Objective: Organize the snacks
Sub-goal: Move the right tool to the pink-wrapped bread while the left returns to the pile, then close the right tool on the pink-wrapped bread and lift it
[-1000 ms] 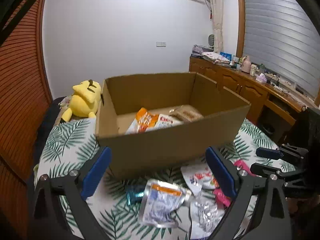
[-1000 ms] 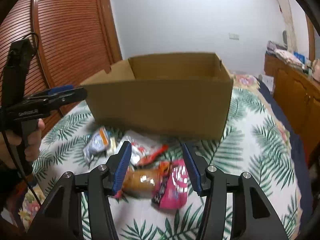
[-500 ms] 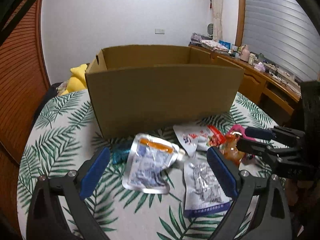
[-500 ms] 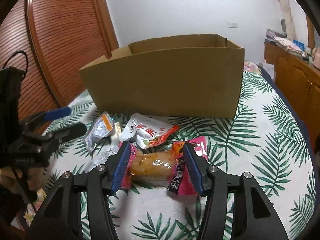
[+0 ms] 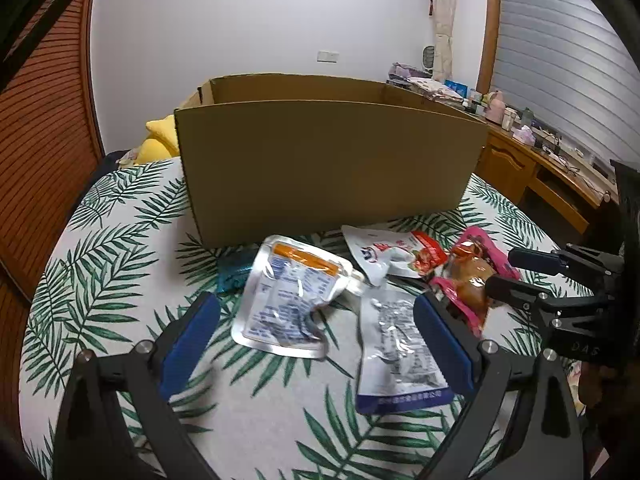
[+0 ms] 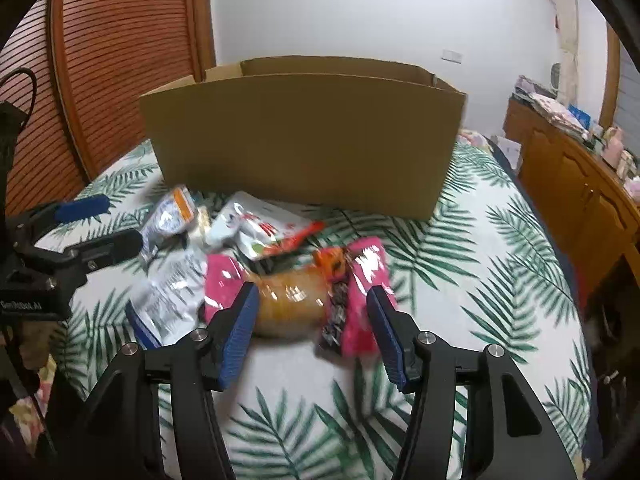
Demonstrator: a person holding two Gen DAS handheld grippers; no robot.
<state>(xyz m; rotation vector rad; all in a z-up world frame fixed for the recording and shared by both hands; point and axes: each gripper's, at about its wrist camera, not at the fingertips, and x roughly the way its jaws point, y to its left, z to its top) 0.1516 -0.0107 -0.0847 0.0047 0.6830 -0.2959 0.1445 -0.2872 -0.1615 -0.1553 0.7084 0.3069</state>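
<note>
Both my grippers sit low over the leaf-print cloth (image 5: 100,264), facing the box (image 5: 328,168), which fills 12 o'clock in both views. Its near wall hides the inside from here.

Left gripper (image 5: 316,336): fingers spread wide, nothing between the pads. The silver pouch (image 5: 288,300) with the orange band lies just ahead, between the tips and slightly toward 11 o'clock. A second pouch (image 5: 400,356), silver with a blue bottom strip, lies against the inside of my right-hand finger at about 1 o'clock. A small blue packet (image 5: 232,274) peeks from under the silver pouch, close to the box's foot. The white-and-red pouch (image 5: 388,254) lies farther out at 1 o'clock, just short of the box. A yellow plush (image 5: 158,142) shows at 10 o'clock, behind the box's left corner.

Right gripper (image 6: 312,312): fingers released and wide, straddling the pink pack (image 6: 300,300) with the brown snack in its clear window. The pads stand to either side of it; I cannot tell whether they touch it, as the view is smeared. From the left wrist view the same pack lies at 2 o'clock with the right gripper's tips at it. The left gripper appears in the right view at 9 o'clock, over the silver pouches.

A wooden counter (image 5: 540,168) with clutter runs along 2 o'clock.
</note>
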